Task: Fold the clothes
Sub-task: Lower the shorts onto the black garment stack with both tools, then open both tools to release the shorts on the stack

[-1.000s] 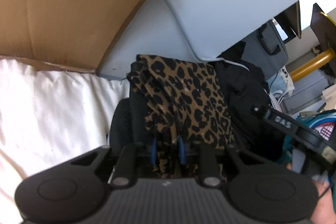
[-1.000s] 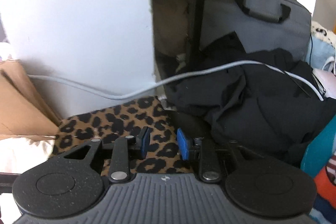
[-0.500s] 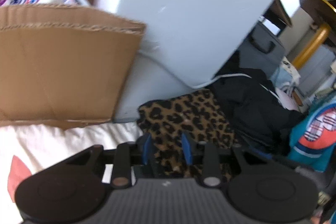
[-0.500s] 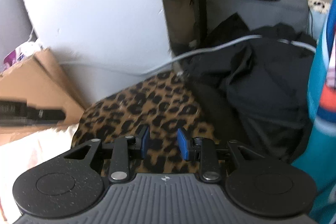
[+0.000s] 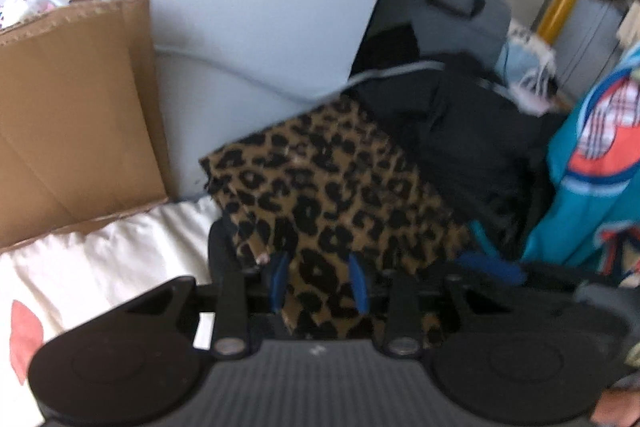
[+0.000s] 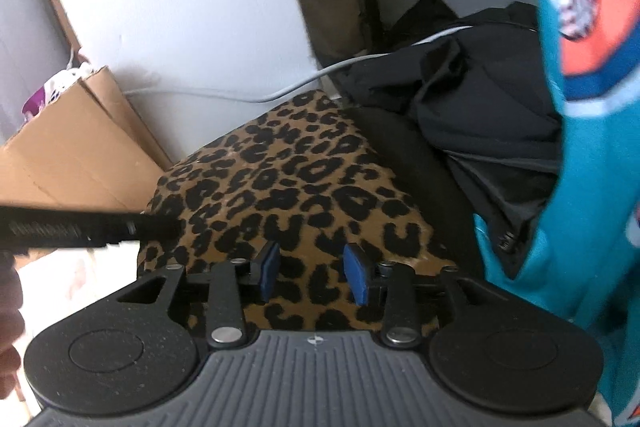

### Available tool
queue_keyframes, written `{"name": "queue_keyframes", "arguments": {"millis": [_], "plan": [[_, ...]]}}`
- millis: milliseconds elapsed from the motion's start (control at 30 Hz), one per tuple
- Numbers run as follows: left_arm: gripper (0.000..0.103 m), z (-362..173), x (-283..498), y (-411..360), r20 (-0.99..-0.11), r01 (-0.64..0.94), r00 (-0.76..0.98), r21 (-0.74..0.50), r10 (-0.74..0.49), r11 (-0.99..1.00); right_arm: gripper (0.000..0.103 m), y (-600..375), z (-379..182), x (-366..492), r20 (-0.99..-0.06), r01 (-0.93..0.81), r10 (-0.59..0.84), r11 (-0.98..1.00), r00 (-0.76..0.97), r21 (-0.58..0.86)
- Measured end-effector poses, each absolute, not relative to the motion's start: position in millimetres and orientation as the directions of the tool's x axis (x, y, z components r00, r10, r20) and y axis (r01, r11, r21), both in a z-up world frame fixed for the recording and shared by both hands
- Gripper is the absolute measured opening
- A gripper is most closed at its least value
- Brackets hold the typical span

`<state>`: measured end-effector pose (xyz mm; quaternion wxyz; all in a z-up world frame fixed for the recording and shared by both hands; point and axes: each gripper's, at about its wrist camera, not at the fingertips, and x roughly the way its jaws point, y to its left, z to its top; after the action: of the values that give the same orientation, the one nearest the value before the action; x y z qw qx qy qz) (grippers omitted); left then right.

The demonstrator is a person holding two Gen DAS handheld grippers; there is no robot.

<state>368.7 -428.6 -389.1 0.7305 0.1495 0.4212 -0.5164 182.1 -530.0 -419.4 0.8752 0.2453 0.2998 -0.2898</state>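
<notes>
Both jaws wider apart than before — leopard cloth [image 5: 328,187] [image 6: 288,179] loose between.

Left gripper [image 5: 318,281] and right gripper [image 6: 312,275] angled downward, jaws of both opening, nothing gripped.

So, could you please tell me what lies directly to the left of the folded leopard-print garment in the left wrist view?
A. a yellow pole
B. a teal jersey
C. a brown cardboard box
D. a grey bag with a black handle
C: the cardboard box stands just left of the leopard-print garment, on the white bedding; the teal jersey hangs on the right.
</notes>
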Motion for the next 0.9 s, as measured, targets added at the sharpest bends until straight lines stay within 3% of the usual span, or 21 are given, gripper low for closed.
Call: {"name": "queue_keyframes", "arguments": {"millis": [333,633,700,733,767,833,900], "plan": [[0.041,-405.3,357.1,-431.3,-0.803,0.916,0.184,-0.070,-0.567,0.396,0.046,-529.5,-431.8,138.4,-0.707,0.730,-0.399,0.638,0.584,0.244],[0.040,-386.5,362.6,-413.9,-0.831,0.909,0.157,-0.090,-0.533,0.408,0.046,-513.9,-427.7,114.9,-0.710,0.768,-0.437,0.599,0.552,0.229],[0.046,-381.0,363.9,-406.3,-0.832,0.909,0.159,-0.086,-0.531,0.407,0.046,-509.2,-424.0,114.7,-0.710,0.768,-0.435,0.596,0.553,0.234],[0.057,-378.3,364.6,-402.6,-0.833,0.910,0.161,-0.083,-0.530,0.407,0.047,-506.9,-422.3,114.9,-0.711,0.769,-0.432,0.593,0.554,0.238],[0.061,-375.4,364.9,-399.1,-0.832,0.909,0.168,-0.077,-0.529,0.410,0.047,-504.6,-420.7,115.1,-0.712,0.769,-0.430,0.591,0.555,0.243],[0.062,-369.7,365.7,-392.2,-0.831,0.907,0.181,-0.065,-0.526,0.415,0.047,-501.4,-417.6,117.8,-0.714,0.764,-0.413,0.587,0.566,0.266],[0.072,-363.5,367.3,-385.0,-0.837,0.899,0.192,-0.060,-0.513,0.434,0.048,-497.4,-412.8,120.7,-0.718,0.765,-0.410,0.588,0.563,0.264]]}}
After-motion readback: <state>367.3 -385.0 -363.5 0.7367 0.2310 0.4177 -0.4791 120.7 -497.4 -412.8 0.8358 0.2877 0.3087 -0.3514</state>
